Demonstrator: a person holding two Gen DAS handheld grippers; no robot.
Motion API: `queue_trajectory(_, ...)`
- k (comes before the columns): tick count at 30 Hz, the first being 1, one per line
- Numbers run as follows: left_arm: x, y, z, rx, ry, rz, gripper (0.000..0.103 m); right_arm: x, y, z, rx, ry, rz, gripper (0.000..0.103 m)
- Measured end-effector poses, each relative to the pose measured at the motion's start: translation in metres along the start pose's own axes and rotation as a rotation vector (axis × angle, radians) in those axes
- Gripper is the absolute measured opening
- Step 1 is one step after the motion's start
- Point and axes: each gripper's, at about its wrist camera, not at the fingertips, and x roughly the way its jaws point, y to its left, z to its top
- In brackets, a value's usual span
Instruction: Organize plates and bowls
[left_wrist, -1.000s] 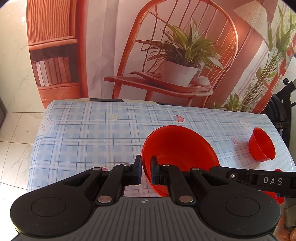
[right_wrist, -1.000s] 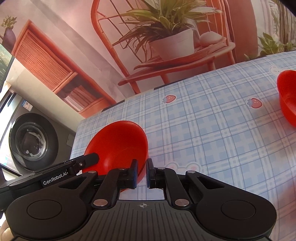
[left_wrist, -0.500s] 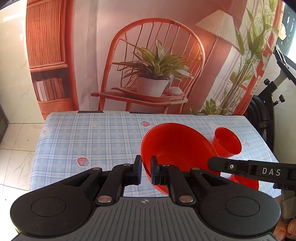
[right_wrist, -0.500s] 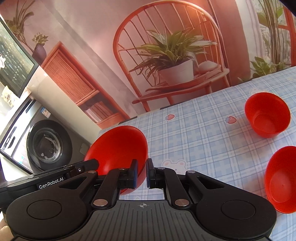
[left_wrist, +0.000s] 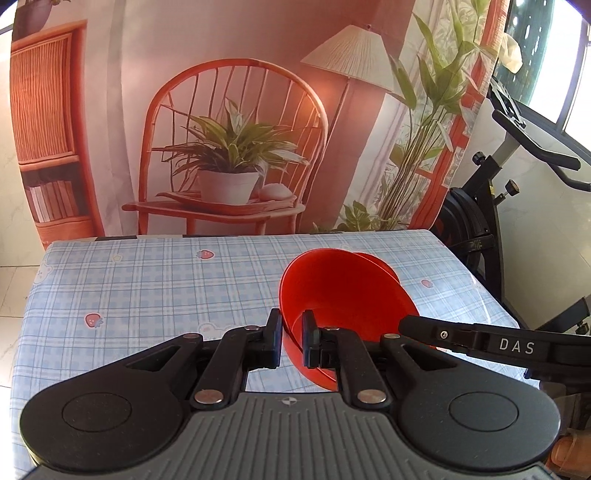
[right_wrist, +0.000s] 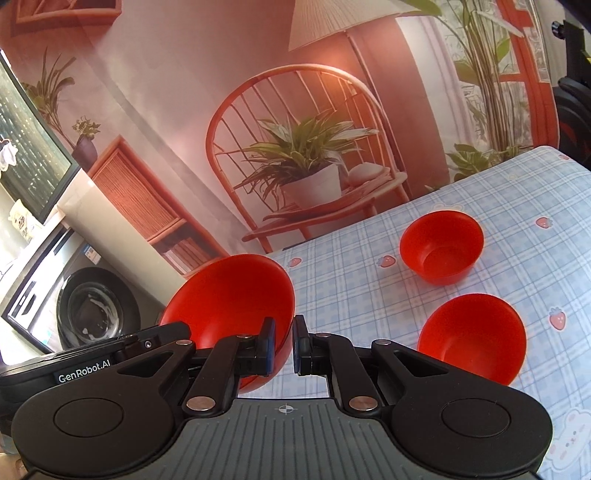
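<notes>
Roughly mid-task, judging by the layout. Carrying a large red plastic bowl clear of the desk, the one under a blue checked cloth; bowl tilted, mouth towards the cameras, not yet set down or nested in anything. Gripping it from both sides: left gripper pressed together on the near rim, right gripper likewise pinching the opposite rim, with the bowl wall running between the pads.

Left to do, as a judgement: stack. Sitting apart on the right half of the desk, upright and unstacked: a smaller deep red plastic bowl farther back and a mid-sized red plastic bowl nearer, close to each other but not touching. No plates in either view; cannot tell whether any exist out of frame.

Nothing on the cloth between the carried bowl and those two. Worth noting: in the left wrist view the carried bowl hides most of what lies behind it, so placement there is half blind. Around the desk only a printed backdrop of a chair and potted plant, an exercise bike off the right edge, a washing machine off the left; none in the path.
</notes>
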Motion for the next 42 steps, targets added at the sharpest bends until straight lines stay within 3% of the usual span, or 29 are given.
queue_trajectory(9,0.047,-0.052,-0.023,-0.041,0.072,-0.066,0.012,-0.027,-0.069,-0.009,0.055,-0.048,-0.074,0.009)
queue_trajectory(20,0.101,-0.107,-0.035,0.064,0.123,-0.05,0.012,-0.023,-0.141,-0.018,0.105,-0.066,-0.14,0.01)
queue_trajectory(29,0.131,-0.118,-0.038,0.101,0.173,-0.044,0.012,-0.007,-0.174,-0.021,0.122,-0.062,-0.154,0.01)
queue_trajectory(42,0.157,-0.116,-0.042,0.109,0.238,-0.007,0.013,0.015,-0.186,-0.022,0.092,-0.039,-0.148,0.01)
